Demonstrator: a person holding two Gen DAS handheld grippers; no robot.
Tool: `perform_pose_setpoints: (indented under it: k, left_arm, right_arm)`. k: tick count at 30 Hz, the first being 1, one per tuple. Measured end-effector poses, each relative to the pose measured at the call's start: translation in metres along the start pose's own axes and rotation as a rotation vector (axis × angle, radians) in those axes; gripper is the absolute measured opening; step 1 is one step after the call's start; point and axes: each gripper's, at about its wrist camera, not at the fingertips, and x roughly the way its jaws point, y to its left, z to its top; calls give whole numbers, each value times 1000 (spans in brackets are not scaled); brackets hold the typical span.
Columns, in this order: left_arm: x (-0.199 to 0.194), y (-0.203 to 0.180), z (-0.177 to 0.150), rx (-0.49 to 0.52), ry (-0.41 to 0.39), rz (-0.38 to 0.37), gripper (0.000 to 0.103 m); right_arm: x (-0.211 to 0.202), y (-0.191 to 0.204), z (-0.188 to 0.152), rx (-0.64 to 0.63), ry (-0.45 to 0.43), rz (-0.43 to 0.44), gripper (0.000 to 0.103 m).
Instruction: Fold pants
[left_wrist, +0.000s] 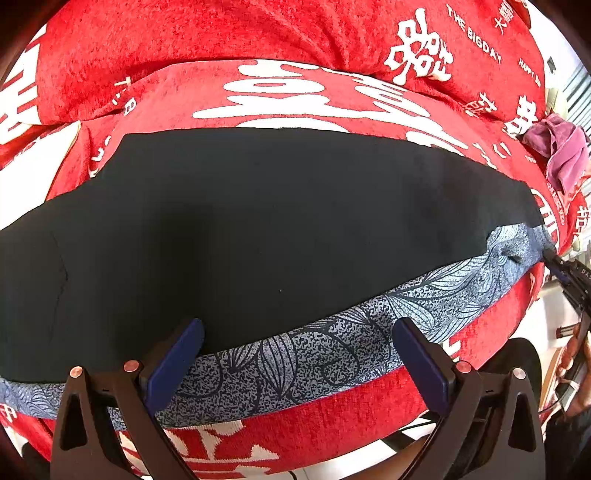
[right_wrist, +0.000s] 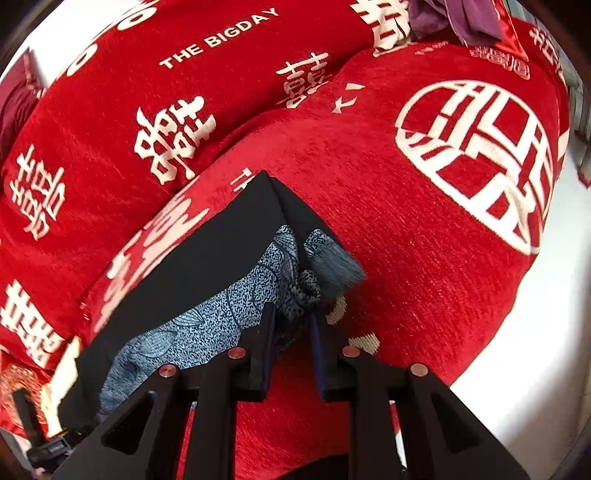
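Largest of all, a plush red cover with cream-white printed characters and lettering (left_wrist: 207, 40), spread over a soft cushioned seat and backrest, filling both views. Lying flat on that cover, the black fabric pants with a blue-grey leaf-patterned band along one long edge (left_wrist: 258, 229), stretched wide from side to side across the left wrist view, patterned band nearest the camera. In the right wrist view, the same pants (right_wrist: 207, 254) tapering to a corner pointing away from the camera, the patterned band bunched and puckered at the near end, a blurred fold of it lifted just off the red cover. Low in the left wrist view, the left gripper (left_wrist: 295, 343) with its blue-padded black fingers spread wide apart, hovering over the patterned band, nothing pinched between the pads. Low in the right wrist view, the right gripper (right_wrist: 291, 325) with fingers drawn close together, clamped on the gathered end of the patterned band. At the far right edge of the left wrist view, that right gripper again (left_wrist: 569, 277), seen small at the end of the band. Smallest, a crumpled purple cloth (left_wrist: 561, 147) resting on the red cover near the backrest, well apart from the pants.
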Motion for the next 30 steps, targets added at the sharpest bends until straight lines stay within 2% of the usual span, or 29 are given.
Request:
perform_pose_setpoints:
  k: [4,5,6,7,8,9,10,11,12,13,17,20,23,26,28,30]
  left_arm:
    - [1,0,1,-7,0,-3,102]
    - [1,0,1,-8,0,-4,102]
    - [1,0,1,-9,0,-4,102]
    - [1,0,1,-9,0,-3,102]
    - [1,0,1,-7,-1,-3,102]
    - [1,0,0,-5,-1,-3,102]
    - [1,0,0,-2,-1,-4,102]
    - [1,0,0,-1,-2,-4,102]
    - [1,0,0,-1,-2,-4,102]
    - [2,0,0,-3,-2,-3,102]
    - [3,0,2,2,3,-2,102]
    - [2,3,3,-3,3,-18,102]
    - [1,5,3,4,8,-35,102]
    - [-2,8,4,6,15,-52,102]
    - [-4,12,5,3,18,-58,102]
    - [-5,18,5,-5,20,-64,102]
  right_arm:
    - [-5,6,1,-26,-46,14,22]
    - [-4,5,2,-21,-57,29,26]
    - [-1,3,4,-10,-56,37,42]
    - [6,0,6,15,-43,45,66]
    - [13,-5,8,46,-28,54,75]
    - [18,-10,9,81,-28,75,77]
    - [22,-16,10,114,-30,106,72]
    - [25,-19,11,130,-32,126,61]
    - [27,-20,12,137,-24,128,26]
    - [28,-20,13,134,-11,125,11]
    - [4,-10,18,139,-38,218,11]
    - [-50,10,39,87,-163,290,11]
    - [-78,30,55,38,-214,314,11]
    - [-88,49,61,-27,-236,266,11]
    - [-77,54,60,-56,-213,153,11]
    - [-57,41,56,-5,-156,79,11]
